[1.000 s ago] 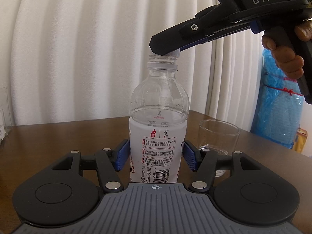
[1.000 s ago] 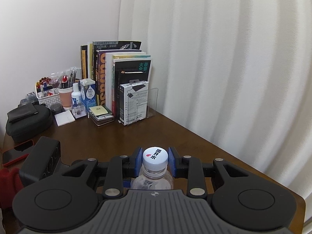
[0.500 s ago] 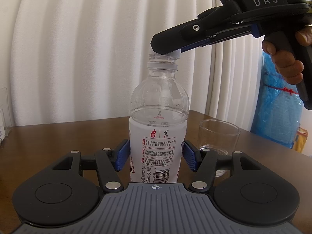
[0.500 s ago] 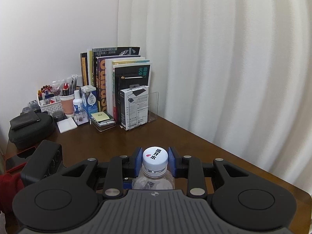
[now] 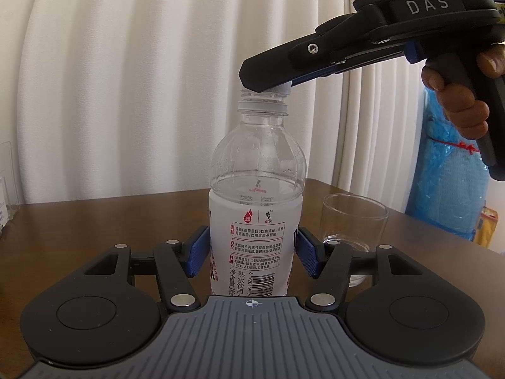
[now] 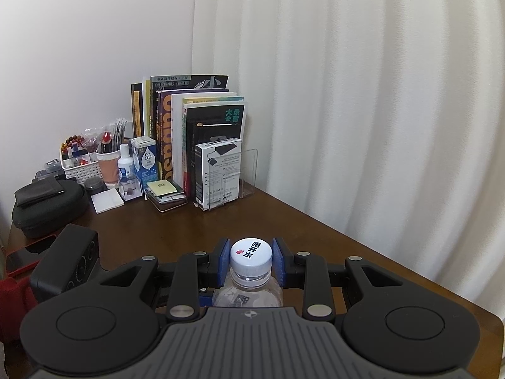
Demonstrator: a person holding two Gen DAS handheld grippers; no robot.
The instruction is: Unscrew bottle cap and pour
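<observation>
Brown table: bottle upright near far edge, left gripper clamping label; right gripper, marked "DAS", clamping cap; glass beside, toward right edge.

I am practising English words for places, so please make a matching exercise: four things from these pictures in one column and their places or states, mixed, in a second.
Things:
1. bottle
2. cap
3. glass
4. books

Places or states:
a. upright in a row by the wall
b. held in the right claw
c. empty, on the table beside the bottle
d. held in the left claw

Pairs: 1-d, 2-b, 3-c, 4-a
</observation>
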